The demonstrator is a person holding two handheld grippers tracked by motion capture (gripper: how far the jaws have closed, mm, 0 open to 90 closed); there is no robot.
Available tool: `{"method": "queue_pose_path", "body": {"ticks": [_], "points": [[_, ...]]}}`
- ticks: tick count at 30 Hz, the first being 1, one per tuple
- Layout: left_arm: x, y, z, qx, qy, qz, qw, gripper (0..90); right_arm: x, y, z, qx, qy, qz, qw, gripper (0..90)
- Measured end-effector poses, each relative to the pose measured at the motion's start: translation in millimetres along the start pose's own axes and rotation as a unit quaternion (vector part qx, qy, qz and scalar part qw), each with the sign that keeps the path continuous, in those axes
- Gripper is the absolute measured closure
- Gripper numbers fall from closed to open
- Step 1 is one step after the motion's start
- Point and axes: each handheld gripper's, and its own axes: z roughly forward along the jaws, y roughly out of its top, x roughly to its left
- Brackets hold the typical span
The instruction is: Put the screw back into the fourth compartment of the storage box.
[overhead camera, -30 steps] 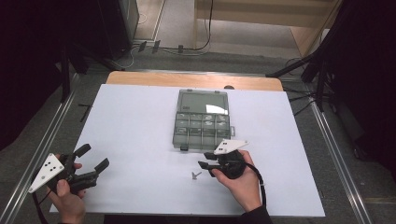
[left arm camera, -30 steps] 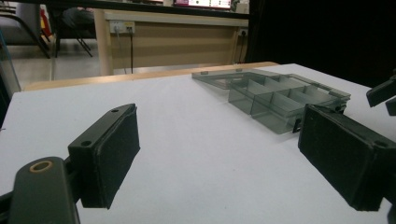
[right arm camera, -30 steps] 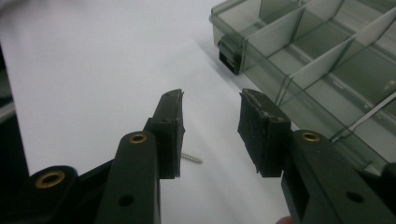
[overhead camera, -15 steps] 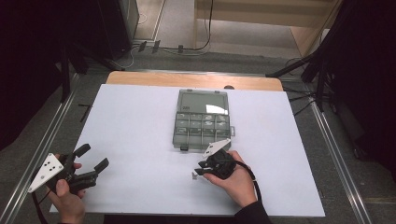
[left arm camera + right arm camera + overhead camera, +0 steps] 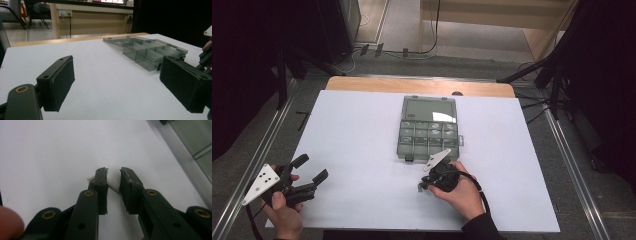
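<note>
Low over the white table top (image 5: pixel 362 135), my right gripper (image 5: pixel 113 173) holds its jaws a narrow gap apart. A small silver screw (image 5: pixel 113 187) lies on the table across that gap, beside the left pad. A second small metal piece (image 5: pixel 91 179) peeks out behind the left jaw. In the high view the right gripper (image 5: pixel 423 186) points down and left, just in front of the grey clear compartment box (image 5: pixel 428 127), whose lid lies open. My left gripper (image 5: pixel 309 170) rests at the table's near left corner, jaws wide open with nothing between them.
In the left gripper view the box (image 5: pixel 150 50) sits ahead to the right, and the right hand and gripper (image 5: pixel 206 55) show at the far right edge. Wide bare table lies between the two grippers. A wooden strip (image 5: pixel 419 86) edges the far side.
The right gripper has moved left and dipped down onto the screws in front of the box. The left gripper has stayed put.
</note>
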Motion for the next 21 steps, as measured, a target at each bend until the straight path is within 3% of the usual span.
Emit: {"method": "queue_pose_path", "body": {"ticks": [6,9,16,21], "points": [[1.3,0.0,-1.0,0.0,0.002,-0.003,1.0,12.7,4.3,-1.1,1.0,0.003,-0.021,-0.017,0.9996,85.6],[1.7,-0.1,-1.0,0.0,0.002,-0.003,1.0,12.7,4.4,-0.8,1.2,0.004,-0.017,-0.014,0.9997,89.7],[1.2,-0.3,0.2,0.001,0.0,-0.003,1.0,12.7,1.8,-2.2,-1.3,-0.002,-0.009,0.021,0.9997,89.9],[1.5,-0.5,0.5,0.003,0.0,-0.002,1.0,12.7,0.5,-3.2,-8.6,-0.02,-0.005,0.032,0.9993,89.9]]}}
